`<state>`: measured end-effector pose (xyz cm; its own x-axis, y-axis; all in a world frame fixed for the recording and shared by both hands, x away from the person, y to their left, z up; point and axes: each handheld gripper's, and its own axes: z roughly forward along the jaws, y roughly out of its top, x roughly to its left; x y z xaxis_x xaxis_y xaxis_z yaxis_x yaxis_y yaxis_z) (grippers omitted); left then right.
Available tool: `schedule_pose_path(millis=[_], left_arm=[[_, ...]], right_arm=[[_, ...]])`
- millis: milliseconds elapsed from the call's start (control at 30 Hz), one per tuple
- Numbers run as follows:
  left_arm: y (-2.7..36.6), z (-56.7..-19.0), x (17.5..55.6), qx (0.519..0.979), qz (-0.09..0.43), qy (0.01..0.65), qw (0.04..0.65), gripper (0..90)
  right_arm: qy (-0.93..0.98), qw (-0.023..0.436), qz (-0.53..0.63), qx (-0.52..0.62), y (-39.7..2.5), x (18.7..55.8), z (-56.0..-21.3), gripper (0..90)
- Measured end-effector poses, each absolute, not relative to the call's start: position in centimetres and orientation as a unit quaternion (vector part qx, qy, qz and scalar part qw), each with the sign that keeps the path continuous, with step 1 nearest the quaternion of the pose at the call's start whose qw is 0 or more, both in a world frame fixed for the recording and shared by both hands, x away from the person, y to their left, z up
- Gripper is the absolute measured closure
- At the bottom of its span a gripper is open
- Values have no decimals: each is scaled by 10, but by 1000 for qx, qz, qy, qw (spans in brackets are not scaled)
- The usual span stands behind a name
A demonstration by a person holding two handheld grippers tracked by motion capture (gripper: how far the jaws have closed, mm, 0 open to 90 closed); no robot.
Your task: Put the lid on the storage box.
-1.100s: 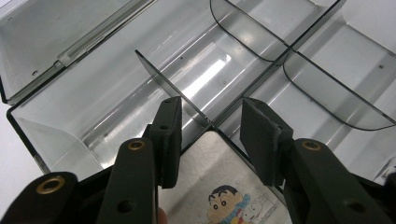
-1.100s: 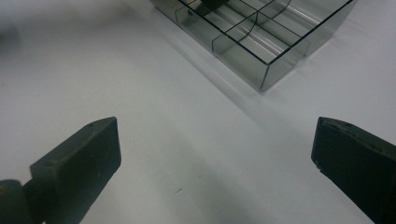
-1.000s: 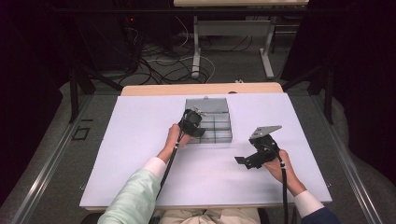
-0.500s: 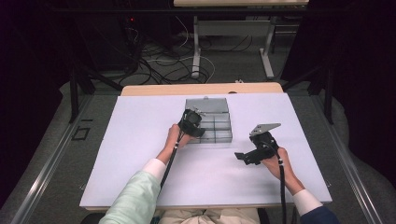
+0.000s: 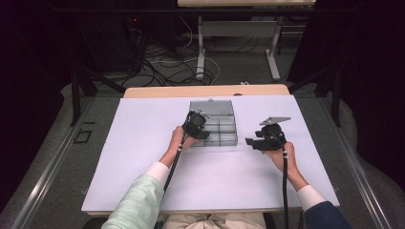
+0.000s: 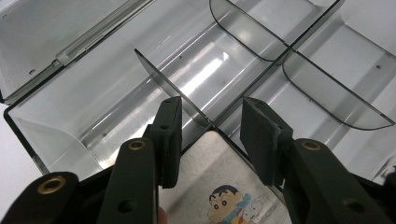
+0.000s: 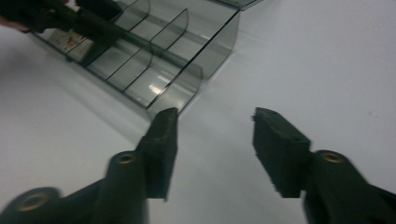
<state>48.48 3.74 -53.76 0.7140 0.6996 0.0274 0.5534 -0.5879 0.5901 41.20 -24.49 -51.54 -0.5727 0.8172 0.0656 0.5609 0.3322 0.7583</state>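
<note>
Clear divided box (image 5: 216,125), lid open, sitting mid-desk (image 5: 143,143). Left tool (image 6: 210,135) hovering over box, jaws apart, gripping nothing. Right tool (image 7: 212,140) hanging beside box, open, empty.

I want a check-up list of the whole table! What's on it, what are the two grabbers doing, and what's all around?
Surface: white table top, bare around the box.
Job's things: clear compartment box, lid open; a cartoon card lies in one compartment.
Clutter: nothing seen.
Grippers: left gripper open over the card; right gripper open above bare table beside the box.
Cables: one black cable trails from each gripper.
Surroundings: tangled floor cables, table legs, dark curtains.
</note>
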Motion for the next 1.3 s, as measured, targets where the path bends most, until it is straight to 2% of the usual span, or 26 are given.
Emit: schedule_pose_path(millis=[100, 367, 600, 1000, 1300], left_arm=[[38, -538, 485, 881, 129, 354, 286, 597], [38, -538, 485, 882, 129, 352, 286, 596], [38, -538, 485, 882, 129, 352, 286, 597], [39, -538, 485, 883, 127, 352, 284, 596], [39, -538, 485, 882, 125, 354, 286, 597]], right_arm=[[791, 161, 384, 449, -243, 432, -515, 645], [774, 171, 396, 464, -232, 469, -514, 893], [763, 186, 393, 478, -217, 495, -516, 899], [745, 195, 380, 513, -202, 519, -526, 900], [740, 183, 351, 544, -190, 539, -538, 900]])
